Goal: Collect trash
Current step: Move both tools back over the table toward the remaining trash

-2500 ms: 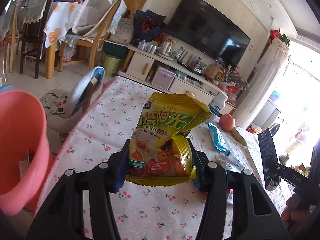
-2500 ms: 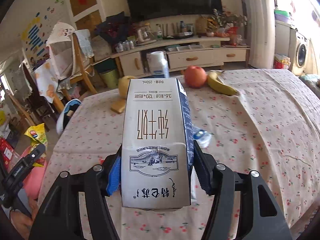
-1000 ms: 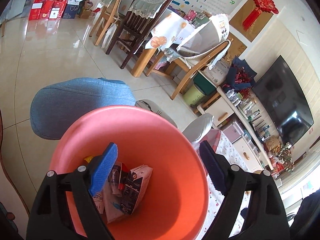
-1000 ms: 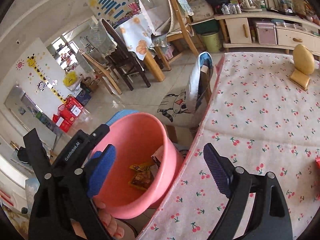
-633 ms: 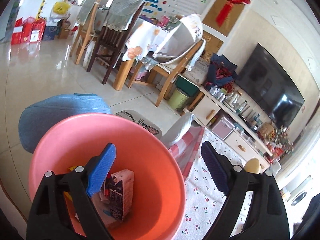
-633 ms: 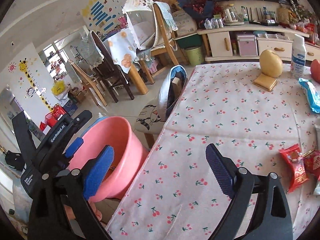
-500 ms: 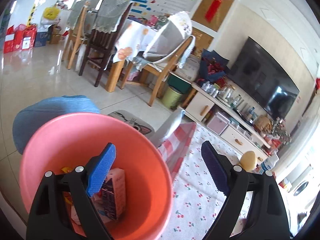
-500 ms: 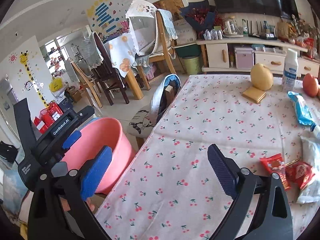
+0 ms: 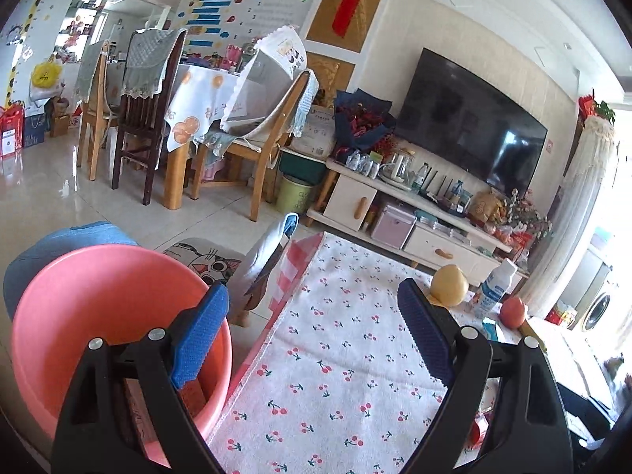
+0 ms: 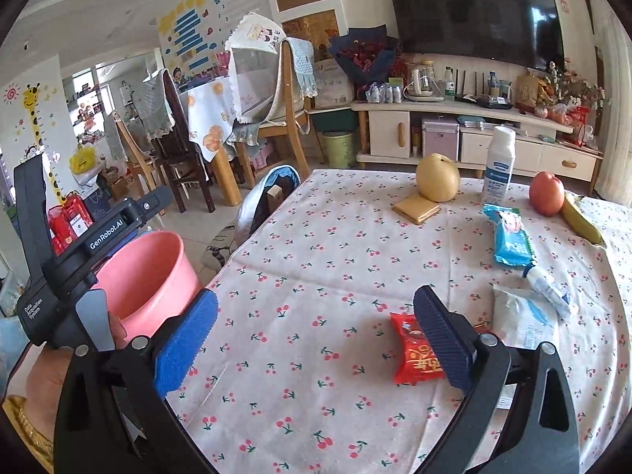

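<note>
Both grippers have swung from the pink bin (image 9: 98, 308) back over the desk (image 10: 335, 276); left gripper (image 9: 312, 331) wide open, empty, right gripper (image 10: 316, 339) opening, empty, so the red wrapper (image 10: 410, 351) looks next

Pink bin (image 10: 150, 272) left of the gripper; white surface (image 10: 316, 276) printed with red cherries; red packet (image 10: 414, 355), blue wrapper (image 10: 509, 237) ahead.

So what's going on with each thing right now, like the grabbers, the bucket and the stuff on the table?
left gripper: open, empty.
right gripper: jaws opening, nothing between them.
pink bucket: upright beside the table, cartons inside.
red snack packet: lying flat on the tablecloth.
blue wrapper: lying flat.
white bottle: standing upright.
pear: sitting on a small tan block.
apple: resting beside the banana.
</note>
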`<state>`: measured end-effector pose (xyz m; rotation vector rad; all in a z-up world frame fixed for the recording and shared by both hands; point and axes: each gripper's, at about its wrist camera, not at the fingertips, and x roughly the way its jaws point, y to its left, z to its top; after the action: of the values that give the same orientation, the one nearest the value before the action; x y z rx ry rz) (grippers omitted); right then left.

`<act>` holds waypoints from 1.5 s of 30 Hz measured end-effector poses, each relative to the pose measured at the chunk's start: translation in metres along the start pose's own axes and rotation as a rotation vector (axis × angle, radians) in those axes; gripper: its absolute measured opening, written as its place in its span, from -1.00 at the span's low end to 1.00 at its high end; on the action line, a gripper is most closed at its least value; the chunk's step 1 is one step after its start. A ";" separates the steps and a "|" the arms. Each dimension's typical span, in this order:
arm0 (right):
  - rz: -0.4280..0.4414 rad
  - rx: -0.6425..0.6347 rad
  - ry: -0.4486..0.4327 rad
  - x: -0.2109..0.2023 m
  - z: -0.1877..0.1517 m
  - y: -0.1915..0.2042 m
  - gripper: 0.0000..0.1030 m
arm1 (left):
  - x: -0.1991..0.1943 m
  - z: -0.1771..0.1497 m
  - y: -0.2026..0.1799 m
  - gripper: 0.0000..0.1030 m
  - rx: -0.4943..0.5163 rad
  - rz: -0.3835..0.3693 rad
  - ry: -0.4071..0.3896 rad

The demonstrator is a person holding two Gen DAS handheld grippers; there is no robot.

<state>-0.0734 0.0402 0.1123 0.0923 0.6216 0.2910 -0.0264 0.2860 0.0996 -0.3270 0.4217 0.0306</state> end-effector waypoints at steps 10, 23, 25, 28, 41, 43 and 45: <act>-0.035 0.038 -0.049 -0.028 -0.003 -0.043 0.91 | 0.005 -0.014 -0.042 0.77 0.117 0.042 0.103; -0.055 0.168 -0.030 -0.044 -0.008 -0.105 0.91 | 0.013 -0.035 -0.096 0.78 0.244 0.060 0.197; -0.058 0.178 -0.031 -0.046 -0.009 -0.111 0.91 | 0.015 -0.038 -0.104 0.78 0.262 0.056 0.205; -0.071 0.183 -0.026 -0.047 -0.009 -0.118 0.91 | 0.018 -0.042 -0.116 0.78 0.295 0.043 0.225; -0.123 0.233 -0.008 -0.051 -0.011 -0.164 0.91 | 0.024 -0.074 -0.162 0.78 0.409 -0.033 0.291; -0.128 0.248 -0.005 -0.050 -0.012 -0.173 0.91 | 0.024 -0.080 -0.170 0.78 0.431 -0.047 0.302; -0.149 0.252 0.007 -0.049 -0.013 -0.181 0.91 | 0.023 -0.085 -0.178 0.78 0.453 -0.061 0.310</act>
<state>-0.0759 -0.1470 0.0982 0.2858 0.6662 0.0680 -0.0220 0.0896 0.0708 0.1054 0.7093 -0.1756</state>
